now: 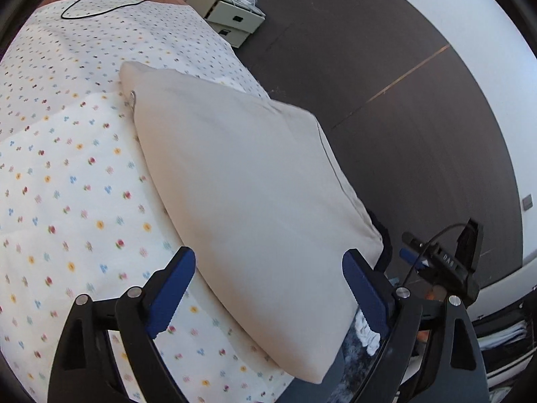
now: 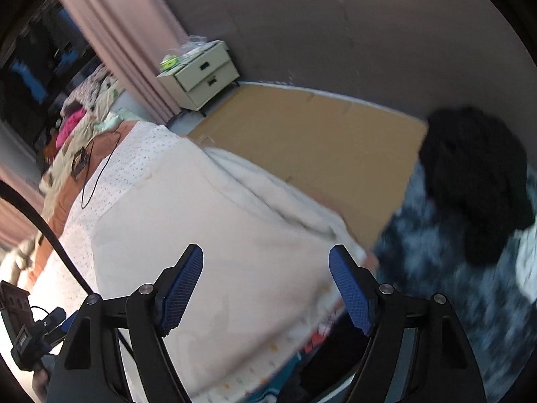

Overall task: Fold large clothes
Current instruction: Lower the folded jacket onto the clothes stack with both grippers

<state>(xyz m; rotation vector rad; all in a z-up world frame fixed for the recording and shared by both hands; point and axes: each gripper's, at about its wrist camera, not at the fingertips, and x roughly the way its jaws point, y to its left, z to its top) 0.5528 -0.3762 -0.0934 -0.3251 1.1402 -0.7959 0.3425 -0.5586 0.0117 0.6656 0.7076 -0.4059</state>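
Note:
A folded cream garment [image 1: 255, 201] lies flat on the bed with the floral sheet [image 1: 67, 174], along the bed's right edge. My left gripper [image 1: 268, 288] is open and empty, hovering just above the garment's near end. The right gripper shows at the right of that view [image 1: 446, 265]. In the right wrist view the same cream garment [image 2: 208, 228] lies below my right gripper [image 2: 266, 285], which is open and empty. This view is blurred.
A pale bedside drawer unit [image 1: 231, 16] stands past the bed's far end, also in the right wrist view [image 2: 201, 74]. A black cable [image 1: 100, 6] lies on the bed. A black furry shape [image 2: 476, 181] and a blue rug [image 2: 436, 268] are on the floor.

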